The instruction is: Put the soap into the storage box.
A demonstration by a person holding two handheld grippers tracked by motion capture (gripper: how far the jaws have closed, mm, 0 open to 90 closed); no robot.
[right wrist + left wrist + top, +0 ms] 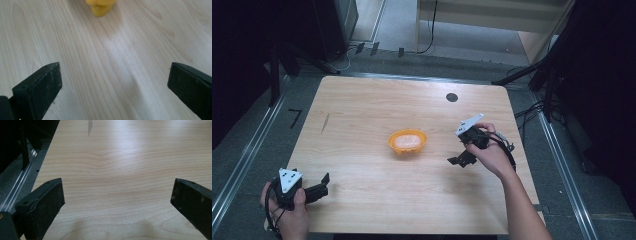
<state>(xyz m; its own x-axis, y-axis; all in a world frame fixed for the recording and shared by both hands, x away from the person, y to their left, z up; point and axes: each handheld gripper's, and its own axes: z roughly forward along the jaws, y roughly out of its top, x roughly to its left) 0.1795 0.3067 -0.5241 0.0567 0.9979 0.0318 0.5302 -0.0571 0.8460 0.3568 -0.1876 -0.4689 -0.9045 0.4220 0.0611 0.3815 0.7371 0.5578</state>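
Observation:
An orange bowl (407, 141) with something pale inside sits near the middle of the wooden table (362, 110). My right gripper (460, 160) hovers to the bowl's right, held in a hand, jaws wide apart and empty. In the right gripper view the bowl's yellow-orange edge (100, 7) shows at the top, beyond the open gripper (115, 82). My left gripper (323, 184) rests near the front left corner of the table, open, nothing between its jaws. The left gripper view looks over bare wood between the spread jaws of the gripper (117, 200).
A round black spot (452, 97) marks the table's far right part. A dark streak (325, 123) lies on the wood at the left. Metal floor rails (242, 160) run along both sides of the table. Dark stands and cables (532, 107) crowd the right.

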